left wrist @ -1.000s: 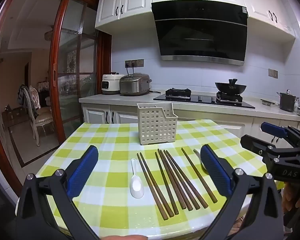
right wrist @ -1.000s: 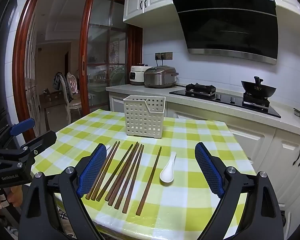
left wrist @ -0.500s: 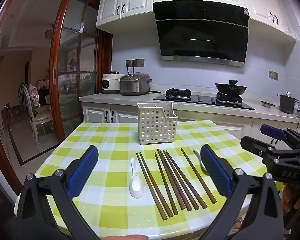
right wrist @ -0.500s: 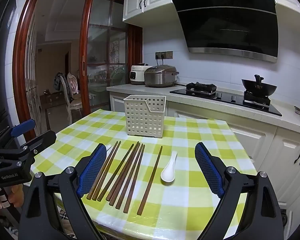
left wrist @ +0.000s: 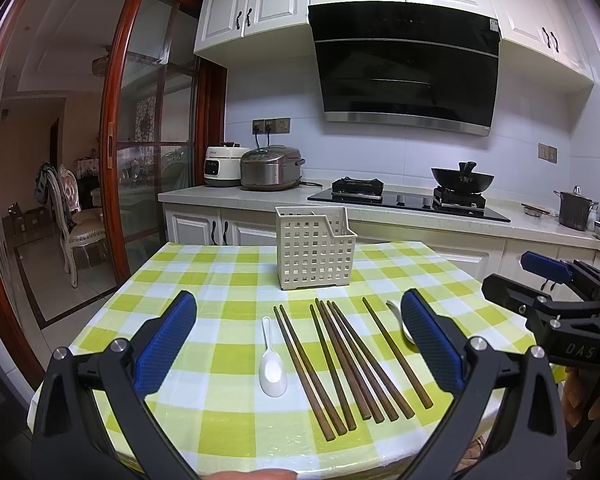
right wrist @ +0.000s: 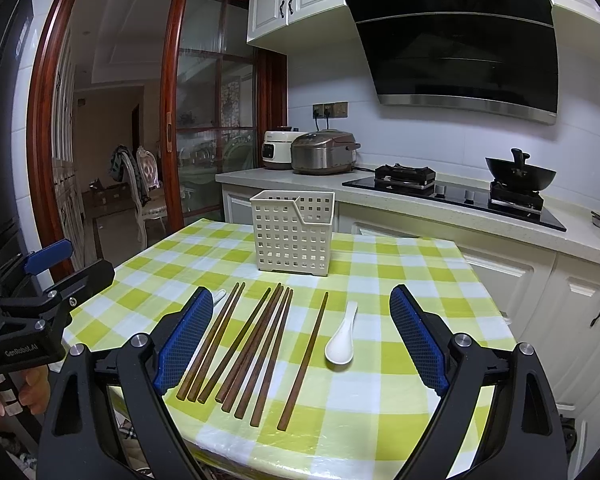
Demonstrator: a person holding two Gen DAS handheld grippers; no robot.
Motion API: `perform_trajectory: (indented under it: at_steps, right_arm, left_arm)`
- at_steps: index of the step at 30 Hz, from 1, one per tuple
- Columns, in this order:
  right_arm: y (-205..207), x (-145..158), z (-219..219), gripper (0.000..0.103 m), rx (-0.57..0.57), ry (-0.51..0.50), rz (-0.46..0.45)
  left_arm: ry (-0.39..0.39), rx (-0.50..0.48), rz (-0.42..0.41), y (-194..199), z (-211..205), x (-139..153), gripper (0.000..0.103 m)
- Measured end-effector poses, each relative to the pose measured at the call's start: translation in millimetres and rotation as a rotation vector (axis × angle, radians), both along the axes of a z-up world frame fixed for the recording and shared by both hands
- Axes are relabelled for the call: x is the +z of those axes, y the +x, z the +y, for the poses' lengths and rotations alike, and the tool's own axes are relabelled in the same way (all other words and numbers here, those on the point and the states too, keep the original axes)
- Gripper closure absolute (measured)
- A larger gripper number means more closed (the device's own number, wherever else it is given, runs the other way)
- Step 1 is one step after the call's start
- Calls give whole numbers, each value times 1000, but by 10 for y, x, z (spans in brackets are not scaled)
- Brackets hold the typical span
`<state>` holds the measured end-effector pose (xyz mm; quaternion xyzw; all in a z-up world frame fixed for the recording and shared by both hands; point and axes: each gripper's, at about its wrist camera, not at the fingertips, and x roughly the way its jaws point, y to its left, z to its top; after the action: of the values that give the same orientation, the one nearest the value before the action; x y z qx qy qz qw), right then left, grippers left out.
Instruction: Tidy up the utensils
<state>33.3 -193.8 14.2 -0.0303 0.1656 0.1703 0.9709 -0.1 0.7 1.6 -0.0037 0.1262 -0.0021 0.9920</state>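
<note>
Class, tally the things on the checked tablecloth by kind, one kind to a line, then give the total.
Chopsticks: 8
White spoons: 2
Utensil basket: 1
Total: 11

I hold the left gripper (left wrist: 300,338) level, jaws spread wide, nothing between them. The right gripper (right wrist: 302,338) matches: jaws wide, empty. My right hand (left wrist: 592,392) shows at 4 o'clock in the left view.
</note>
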Motion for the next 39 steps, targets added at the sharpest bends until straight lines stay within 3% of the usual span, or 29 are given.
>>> perform_trajectory:
  at_steps: [39]
  right_arm:
    - [25,-45,-8,18,8,14,10]
  left_arm:
    - [-6,-1,6,-3,35,1,4]
